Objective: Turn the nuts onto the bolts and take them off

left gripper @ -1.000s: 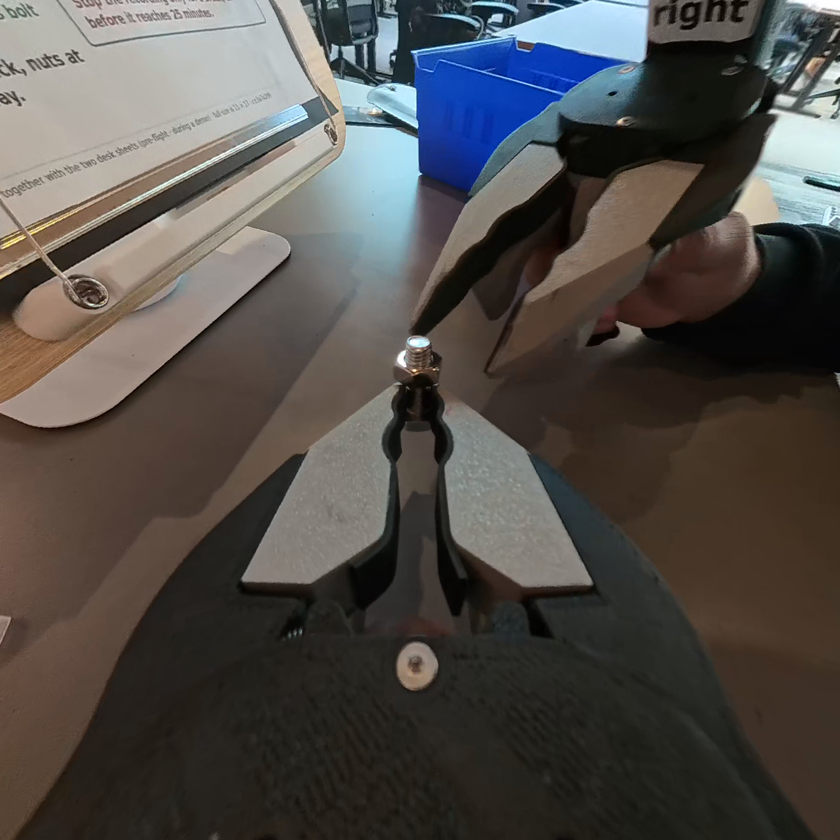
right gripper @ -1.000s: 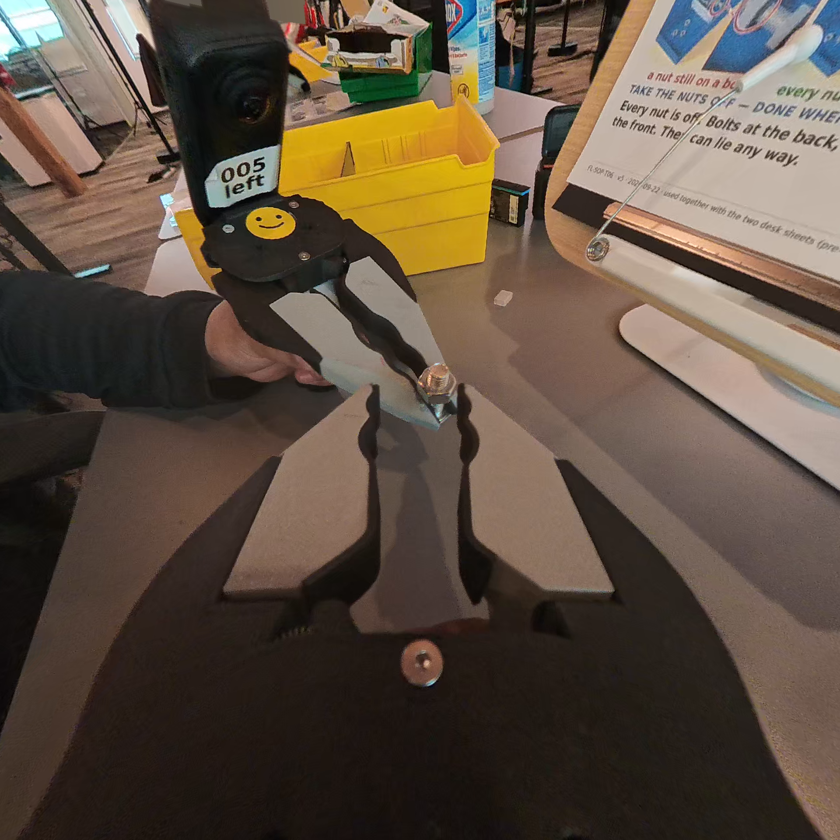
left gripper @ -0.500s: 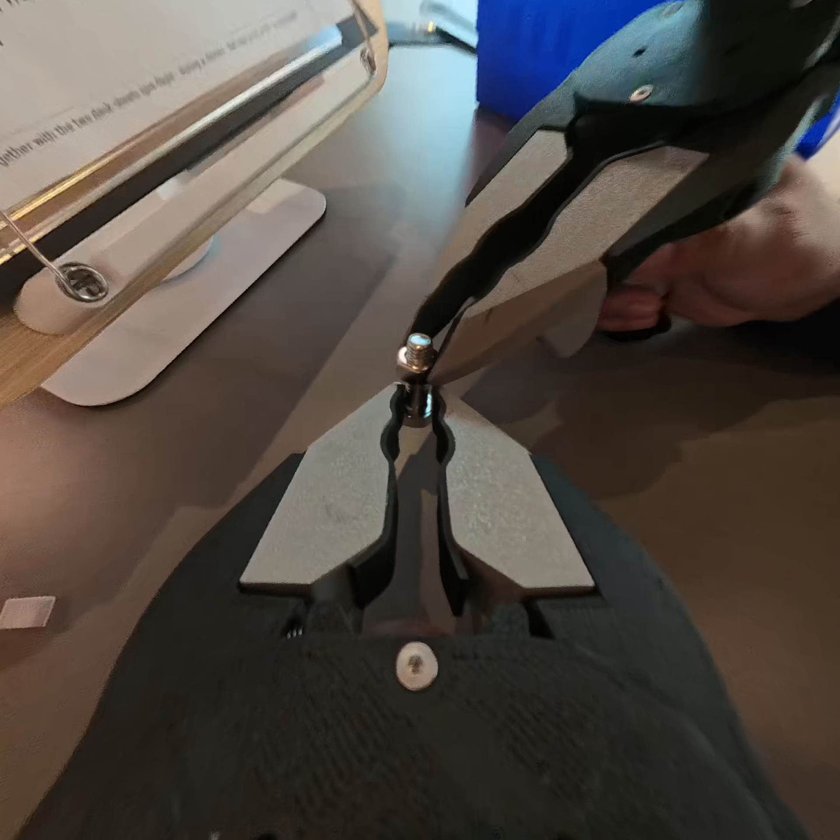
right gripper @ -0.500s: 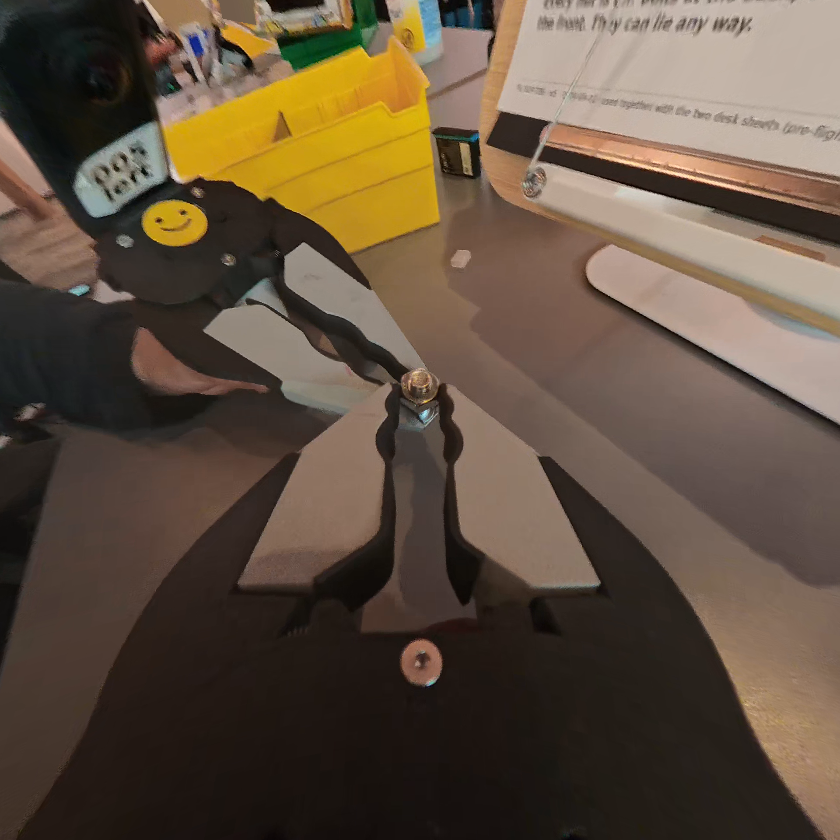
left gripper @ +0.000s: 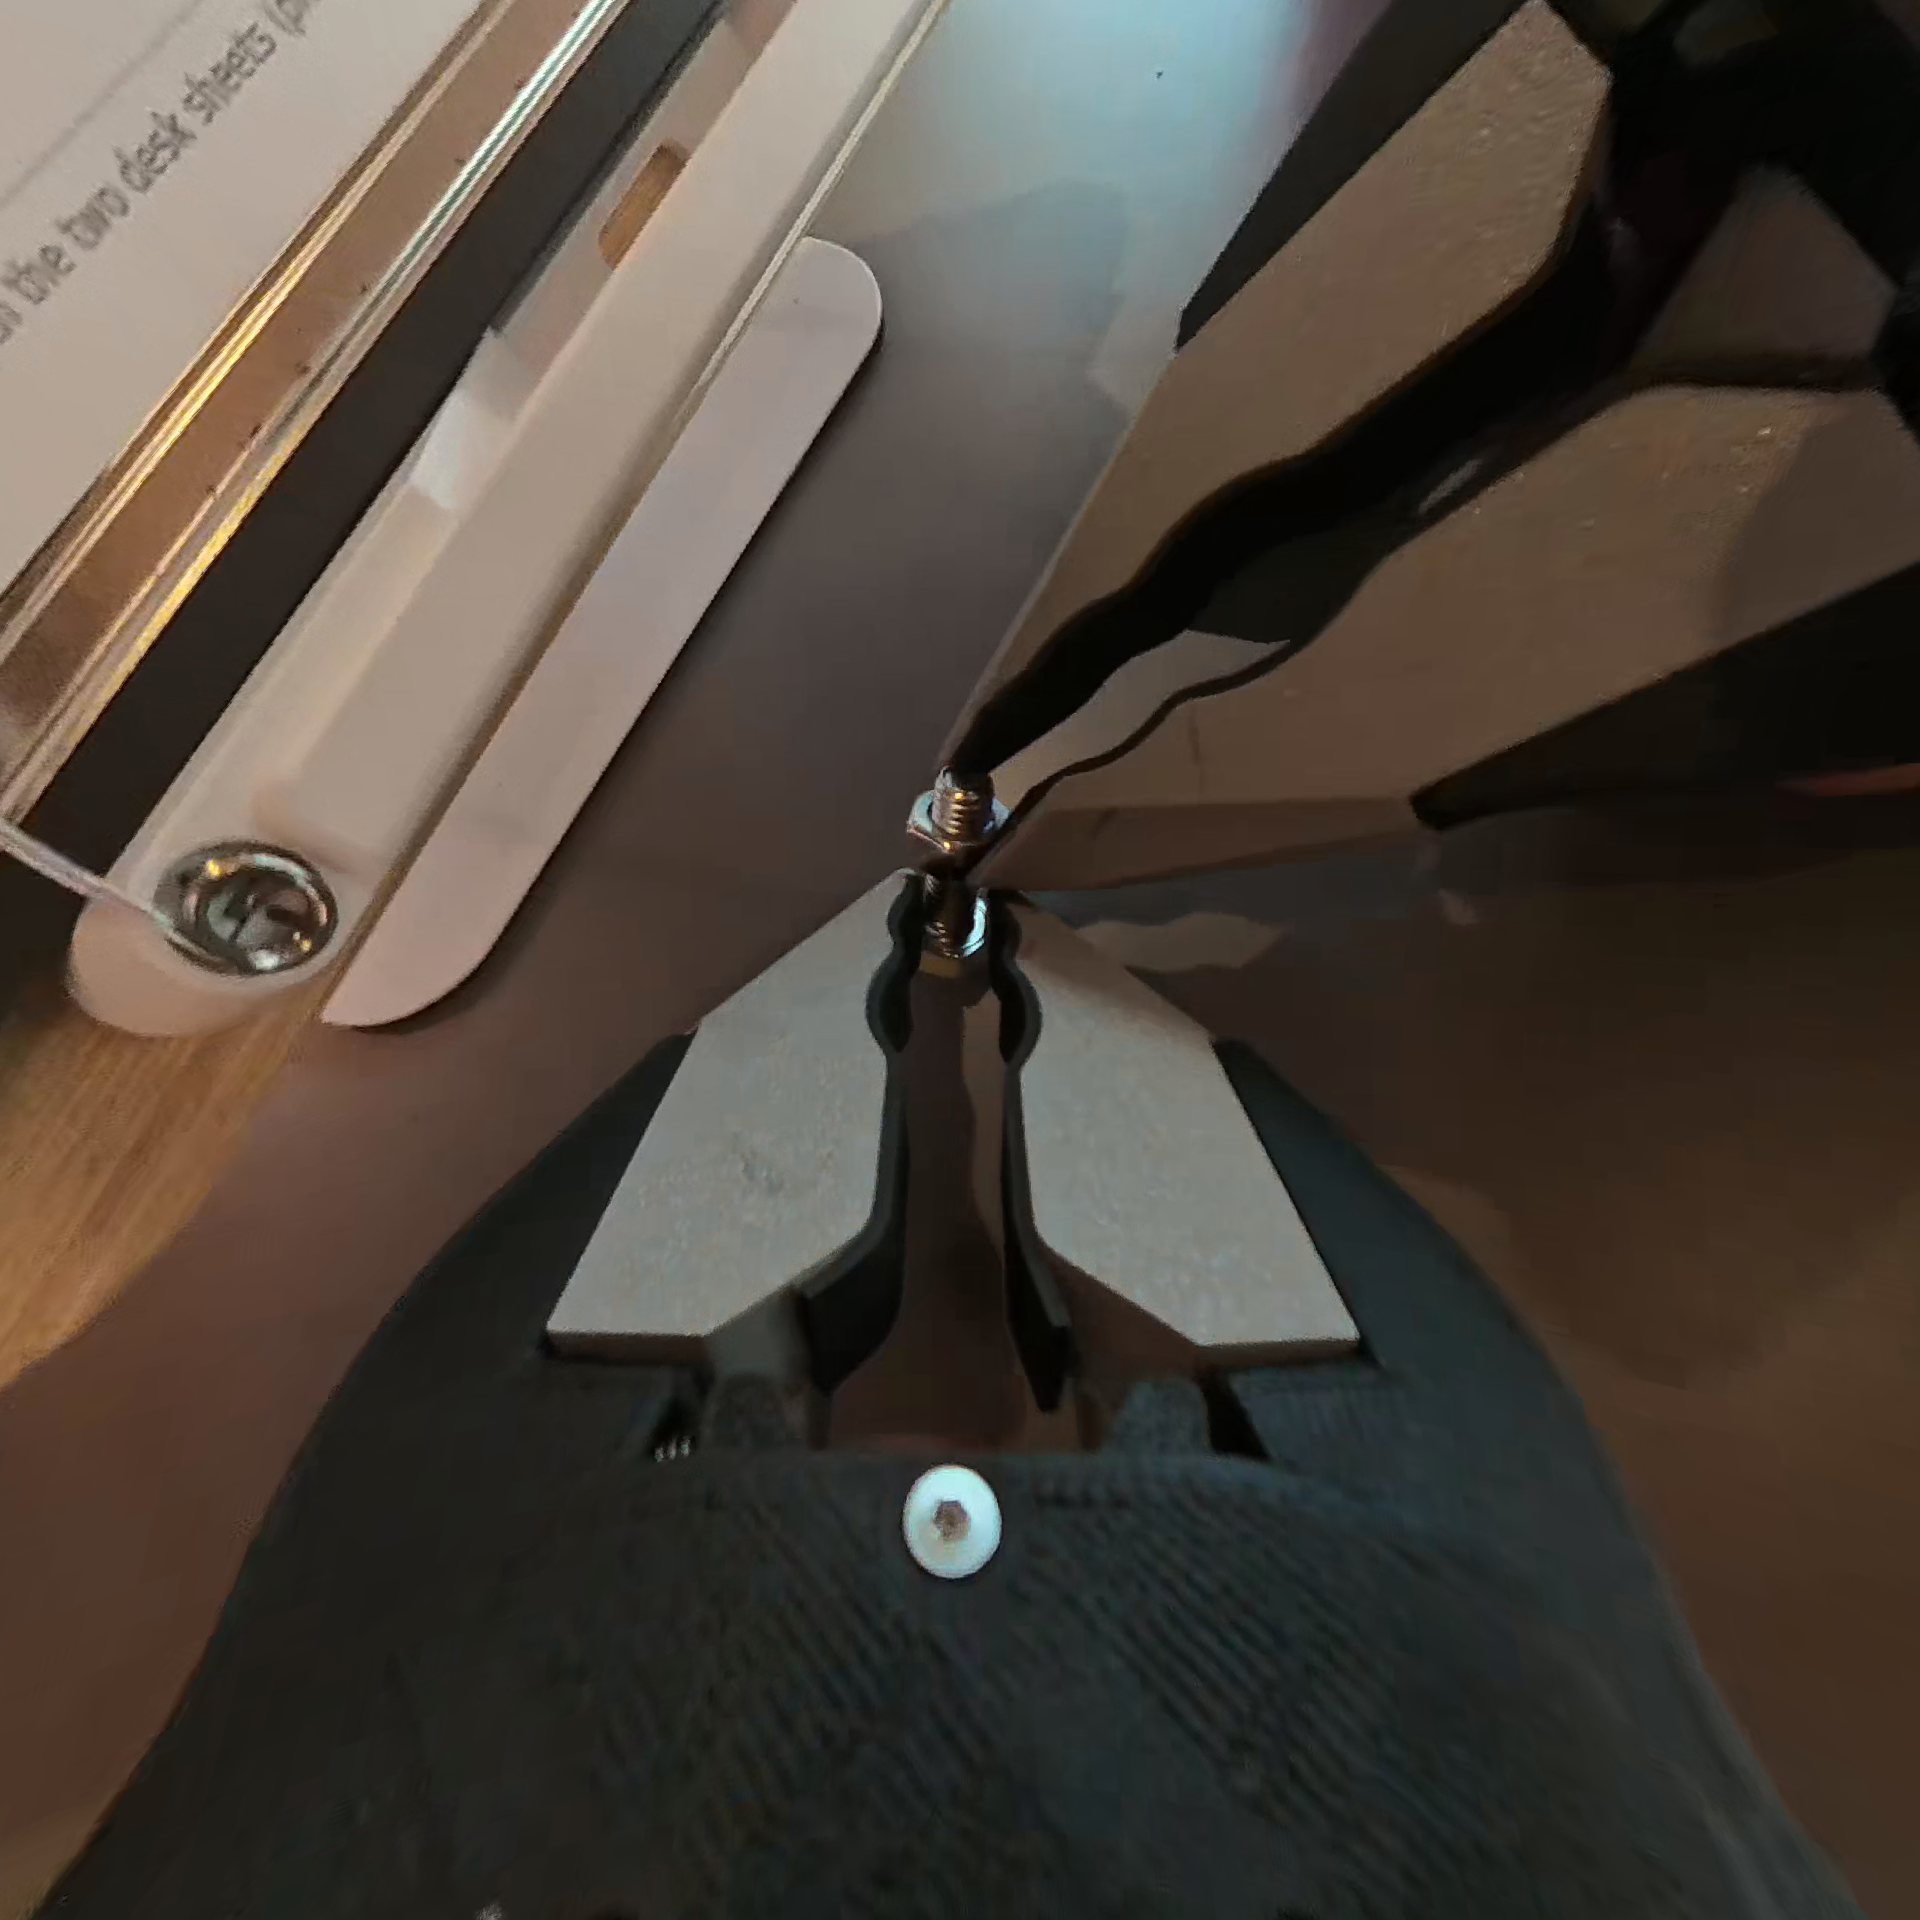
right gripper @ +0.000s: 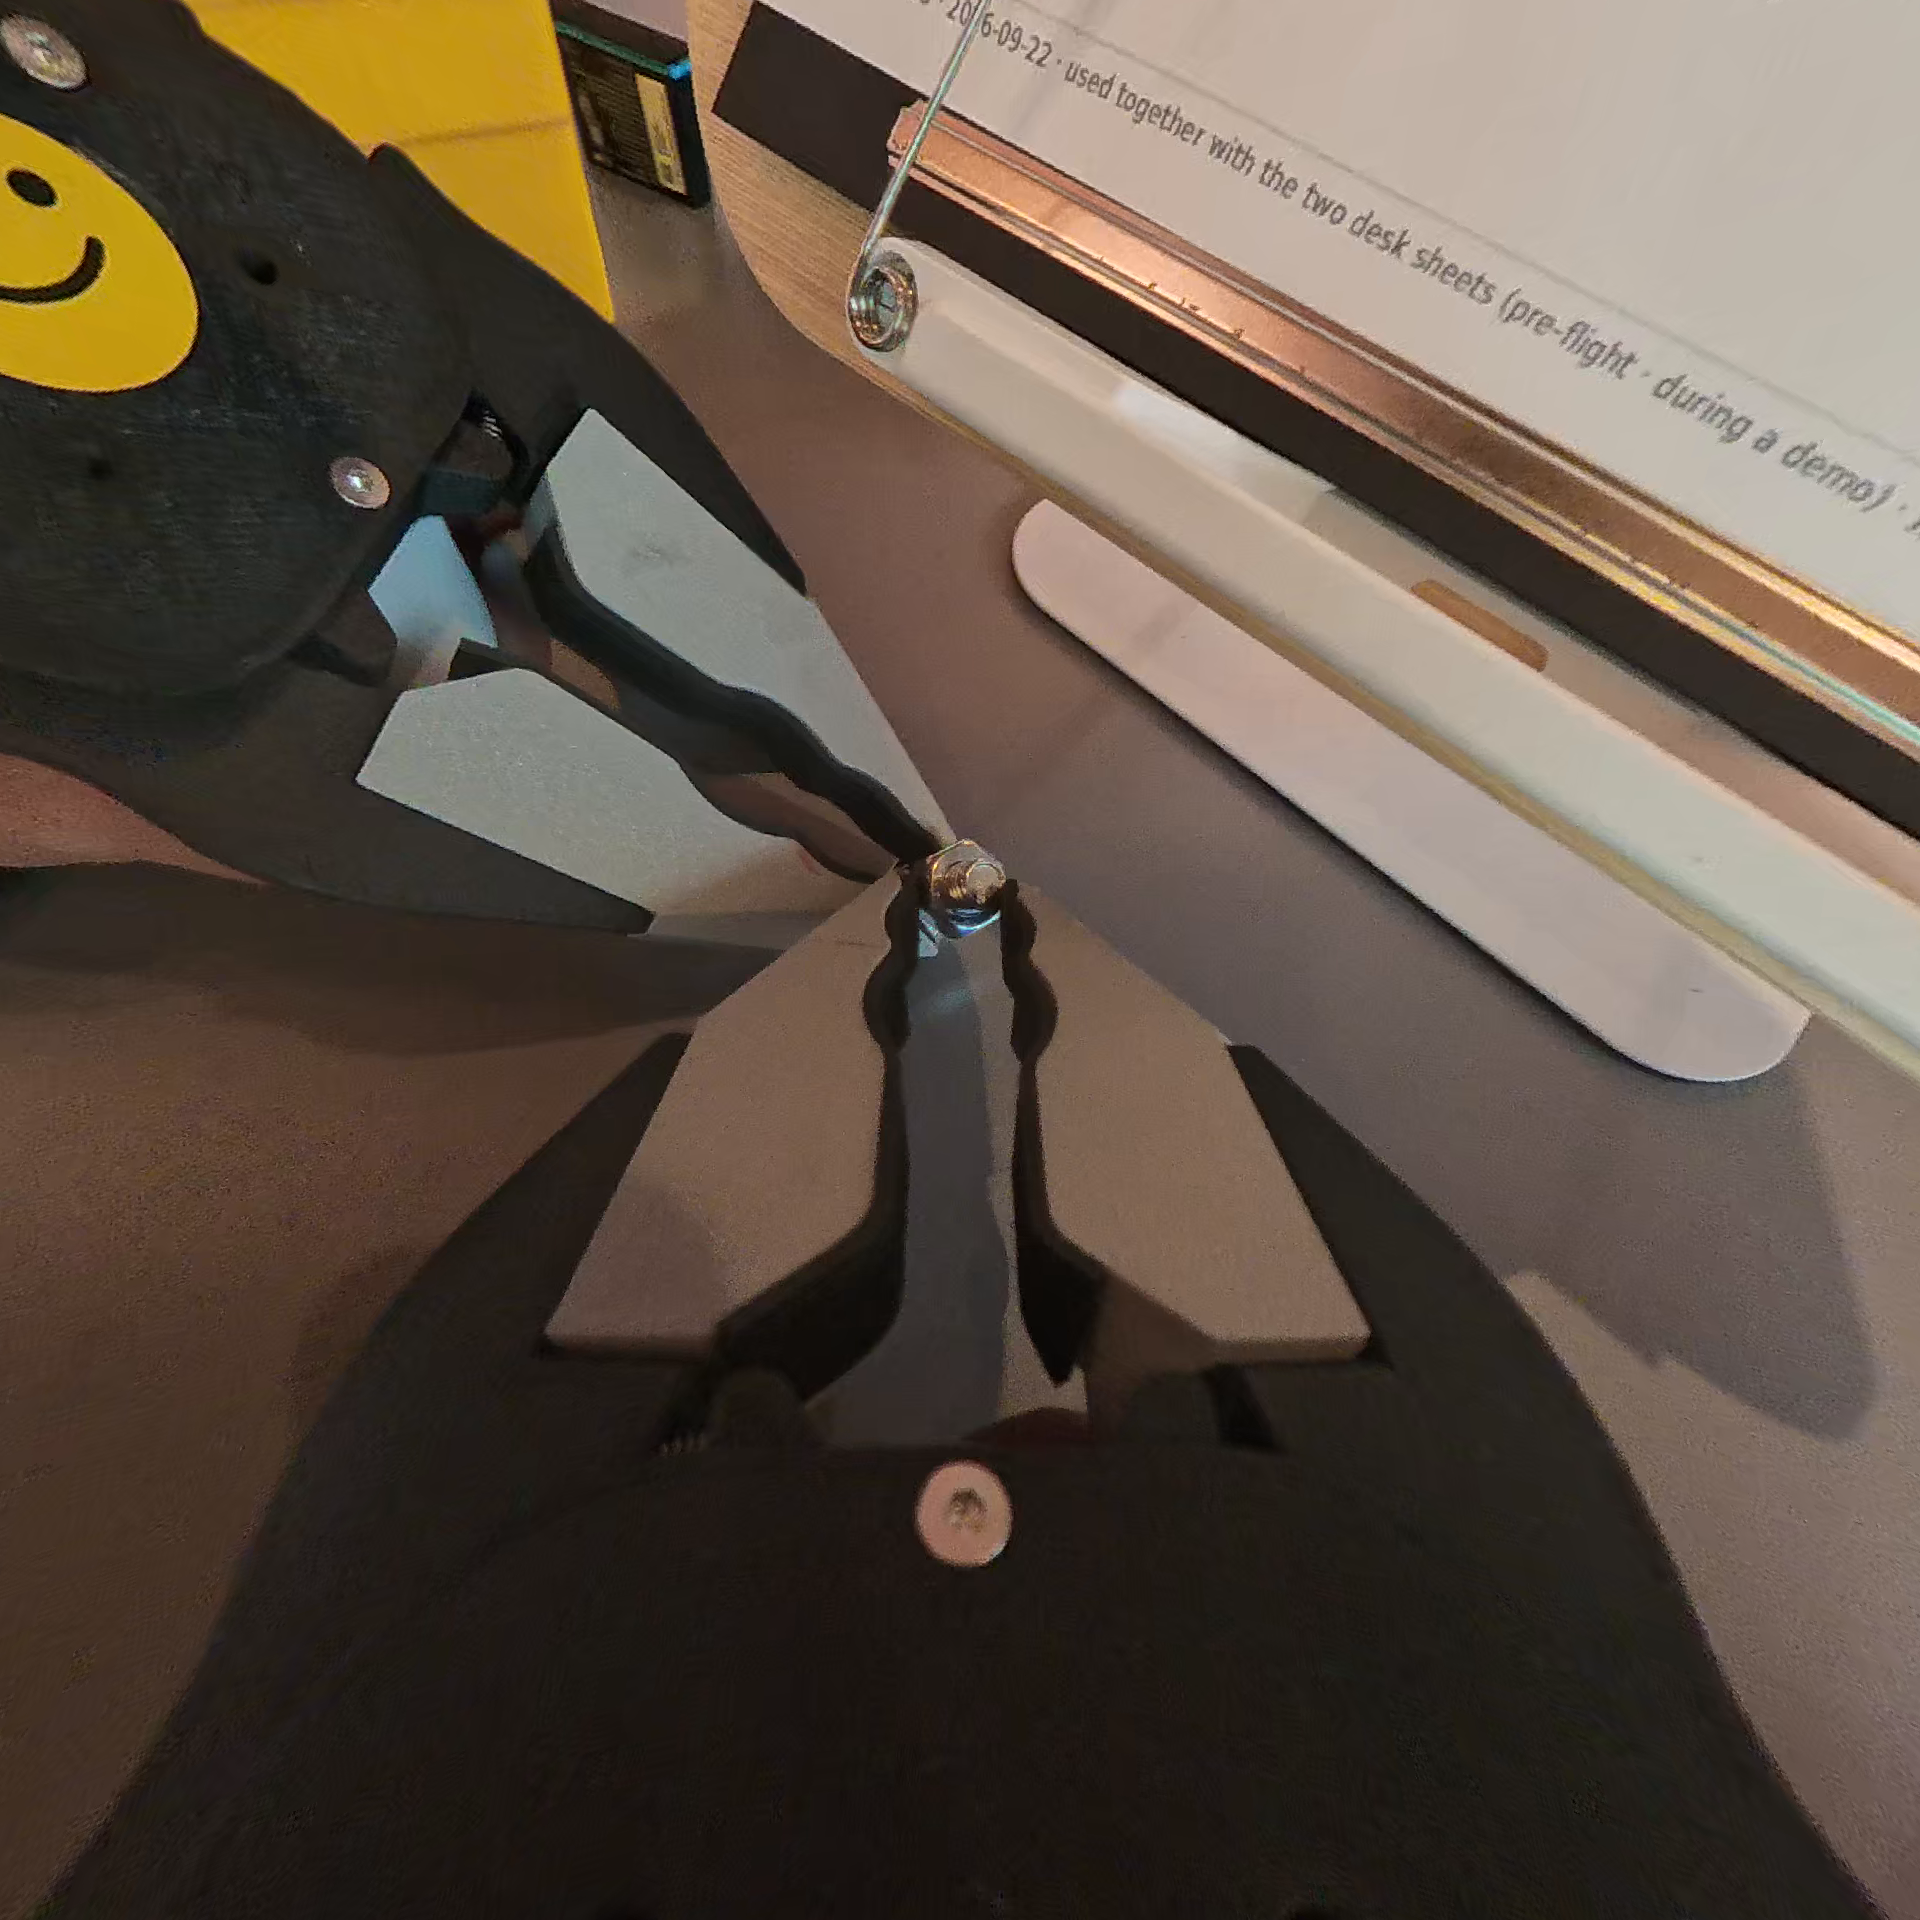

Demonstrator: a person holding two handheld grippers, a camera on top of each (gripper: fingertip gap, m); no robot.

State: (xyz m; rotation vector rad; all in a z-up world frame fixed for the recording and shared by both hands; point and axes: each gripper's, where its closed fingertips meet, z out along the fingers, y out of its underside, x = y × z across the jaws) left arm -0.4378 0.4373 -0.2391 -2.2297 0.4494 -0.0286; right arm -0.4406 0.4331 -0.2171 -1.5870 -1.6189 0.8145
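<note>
Left gripper [left gripper: 951, 940] clenched on the bolt [left gripper: 948, 906] near its head end; the hold sits just above centre frame in the left wrist view. The threaded shank runs up-frame, away from the left tips, so the bolt's long axis lies roughly in line with the left fingers.

Nut [left gripper: 954, 821] sits partway along the thread, a short bare stretch of shank between it and the left tips, a few threads proud beyond it.

Right gripper [right gripper: 951, 914] comes in from the upper right of the left wrist view, tips meeting the nut from the side. In the right wrist view the nut [right gripper: 961, 883] lies right at the right tips, centre frame, hex face turned toward the camera. Right jaws look pinched on the nut, gap narrow and no daylight beside the flats; judged a grip, though blur at the tips leaves some doubt.

Key relation: the two grippers meet at an angle, left on the bolt, right on the nut, tips almost touching. The turn must go about the bolt's axis, which points up-frame from the left tips. The right gripper is the nearer one to the nut and should do the turning; the left only steadies.

Table [right gripper: 312, 1143] below; document stand [left gripper: 582, 582] upper left of the left wrist view, clear of the work.
</note>
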